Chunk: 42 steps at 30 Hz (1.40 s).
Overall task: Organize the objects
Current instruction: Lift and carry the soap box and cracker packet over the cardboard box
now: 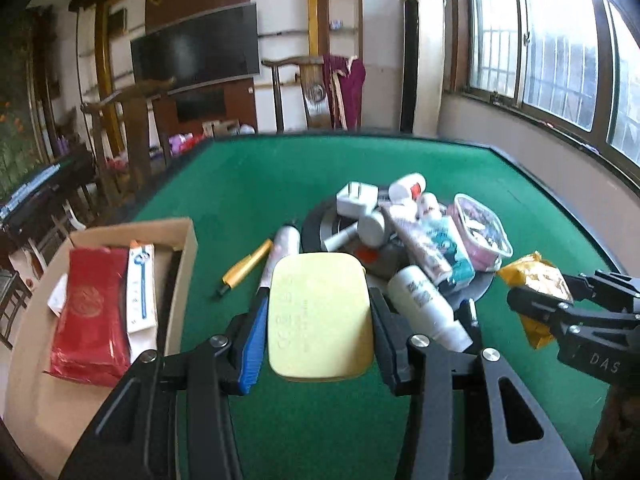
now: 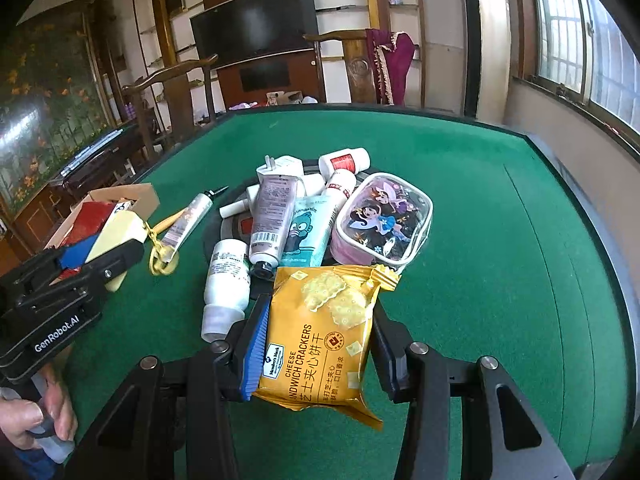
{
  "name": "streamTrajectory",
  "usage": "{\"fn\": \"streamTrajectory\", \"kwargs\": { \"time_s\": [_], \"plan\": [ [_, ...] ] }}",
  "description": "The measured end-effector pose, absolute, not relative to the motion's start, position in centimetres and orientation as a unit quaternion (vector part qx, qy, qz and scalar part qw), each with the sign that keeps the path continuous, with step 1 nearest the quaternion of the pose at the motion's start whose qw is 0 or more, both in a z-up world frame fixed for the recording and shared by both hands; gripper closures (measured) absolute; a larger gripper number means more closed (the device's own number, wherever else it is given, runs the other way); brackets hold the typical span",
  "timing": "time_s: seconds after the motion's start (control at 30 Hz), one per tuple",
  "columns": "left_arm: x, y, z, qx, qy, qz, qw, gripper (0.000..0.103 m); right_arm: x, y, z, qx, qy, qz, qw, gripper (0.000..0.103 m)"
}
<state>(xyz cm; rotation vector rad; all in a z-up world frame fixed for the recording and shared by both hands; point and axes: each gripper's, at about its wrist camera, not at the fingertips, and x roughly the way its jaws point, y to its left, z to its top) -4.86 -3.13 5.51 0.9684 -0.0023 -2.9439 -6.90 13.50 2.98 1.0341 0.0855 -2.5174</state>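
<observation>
My left gripper (image 1: 318, 300) is shut on a pale yellow flat case (image 1: 320, 316), lifted above the green table just right of the cardboard box (image 1: 182, 272). In the right wrist view that case (image 2: 120, 228) shows a yellow chain (image 2: 158, 252) hanging from it. A yellow packet of cheese sandwich crackers (image 2: 320, 340) is clamped in my right gripper (image 2: 320, 320), held above the table in front of the pile. From the left wrist view the right gripper (image 1: 536, 304) and the crackers (image 1: 536, 276) are at the right edge.
The box holds a red packet (image 1: 92, 308) and a white toothpaste carton (image 1: 140, 292). On a round black disc (image 1: 316, 224) lie tubes, a white bottle (image 1: 424, 300), a charger plug (image 1: 356, 198) and a cartoon pouch (image 2: 384, 216). A yellow pen (image 1: 244, 268) lies on the felt. A hand (image 2: 32, 420) grips the left handle.
</observation>
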Motion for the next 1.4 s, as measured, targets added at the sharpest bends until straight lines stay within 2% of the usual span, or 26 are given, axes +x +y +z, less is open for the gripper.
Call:
{"fn": "streamTrajectory", "kwargs": {
  "time_s": [0.43, 1.17, 1.4],
  "plan": [
    [-3.9, -2.3, 6.8, 0.265, -0.032, -0.963, 0.04, 0.058, -6.2, 12.8, 3.6, 0.356, 0.036, -0.906, 0.227, 0.054],
    [-2.7, -1.8, 7.6, 0.232, -0.038, -0.971, 0.039, 0.057, -4.9, 11.9, 4.1, 0.345, 0.05, -0.905, 0.243, 0.054],
    [-2.2, -2.5, 8.3, 0.226, -0.017, -0.973, 0.038, 0.057, -4.4, 11.9, 5.0, 0.332, 0.04, -0.909, 0.247, 0.054]
  ]
}}
